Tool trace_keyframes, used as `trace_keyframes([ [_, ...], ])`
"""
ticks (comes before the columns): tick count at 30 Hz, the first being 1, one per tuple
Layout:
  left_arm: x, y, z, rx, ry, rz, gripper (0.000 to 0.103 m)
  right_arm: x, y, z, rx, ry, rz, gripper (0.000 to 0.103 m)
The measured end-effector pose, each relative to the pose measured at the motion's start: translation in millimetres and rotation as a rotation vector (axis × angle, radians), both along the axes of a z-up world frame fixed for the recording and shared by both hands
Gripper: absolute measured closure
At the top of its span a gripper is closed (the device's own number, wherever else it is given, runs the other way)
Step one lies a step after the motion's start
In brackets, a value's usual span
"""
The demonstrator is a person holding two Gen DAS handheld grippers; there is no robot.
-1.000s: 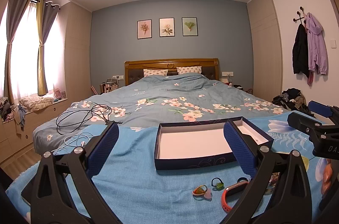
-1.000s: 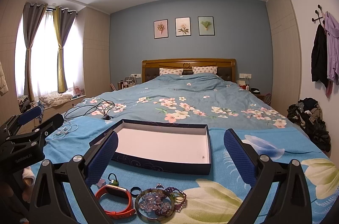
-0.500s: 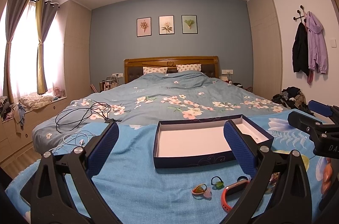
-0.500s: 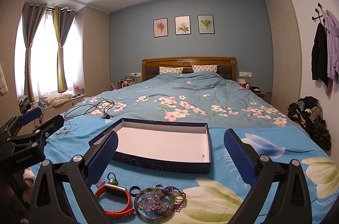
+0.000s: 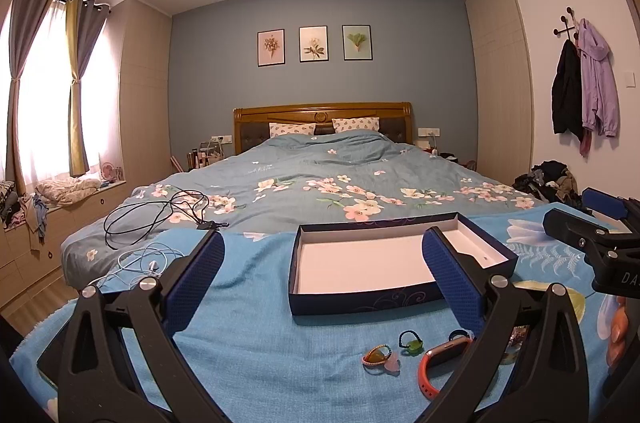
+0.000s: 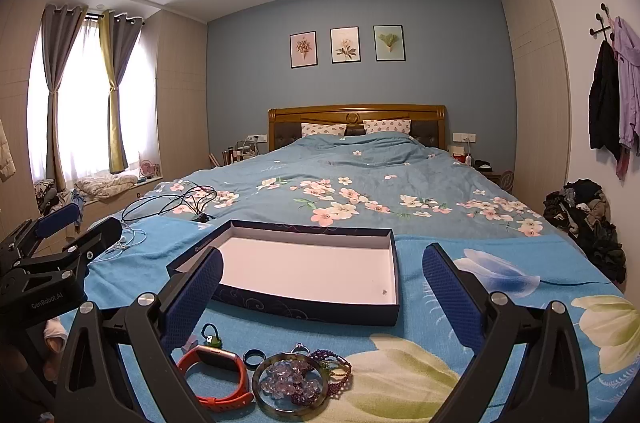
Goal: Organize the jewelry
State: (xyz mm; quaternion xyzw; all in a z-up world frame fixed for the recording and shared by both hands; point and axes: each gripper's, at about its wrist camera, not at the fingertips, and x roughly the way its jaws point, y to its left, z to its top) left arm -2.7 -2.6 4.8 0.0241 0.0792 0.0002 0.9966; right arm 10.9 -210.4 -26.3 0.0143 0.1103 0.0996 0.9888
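1. The jewelry is lying in a loose cluster on the blue blanket (image 6: 460,303), just in front of the near wall of the open box (image 6: 308,307). The cluster includes an orange band (image 6: 218,377), a dark ring (image 6: 255,358), a mottled bangle (image 6: 292,385) with pale violet crystal beads (image 6: 286,381) inside it, a dark purple bead bracelet (image 6: 336,375), and a small silver ring (image 6: 301,348).
2. Slightly to the left, a green charm on a black loop (image 5: 411,342) and a small pinkish piece (image 5: 380,361) are sitting apart from the rest.
3. These pieces are probably handling as light things. The bangle and rings look stiff and slick, likely slipping between pads, so gripping across a rim seems wisest. The bead strands look limp and will likely sag, so pinching mid-strand should suit. The orange band looks rubbery and forgiving.
4. The right gripper (image 6: 320,283) is hovering over the cluster, spread wide and grasping nothing. The left gripper (image 5: 322,277) is likewise hanging released and empty, facing the box.
5. The box is showing a white, bare floor, so none of the jewelry is stored in it yet.
6. The blanket is soft, so small pieces may be sinking into it. It is covering the foot of a floral-quilted bed (image 6: 360,175), with cables (image 6: 176,201) lying off to the left.
7. Beyond, curtains (image 6: 60,79) are framing a bright window, three framed prints (image 6: 346,45) are hanging on the blue wall, and jackets (image 6: 612,91) are hanging at the right.
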Motion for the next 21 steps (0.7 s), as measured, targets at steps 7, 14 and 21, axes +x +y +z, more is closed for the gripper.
trace_keyframes([
  [7,1.3,0.8,-2.5,0.0,0.013,-0.003,0.006,0.1,-0.1,-0.3,0.001,0.002,0.001,0.006],
  [14,5.2,1.1,-6.9,0.011,0.054,-0.033,0.006,2.7,-1.7,-3.3,-0.012,0.034,0.015,0.006],
  [21,23.7,-9.6,-24.2,0.053,0.209,-0.149,0.006,20.3,-5.3,-14.5,-0.071,0.184,0.064,0.007],
])
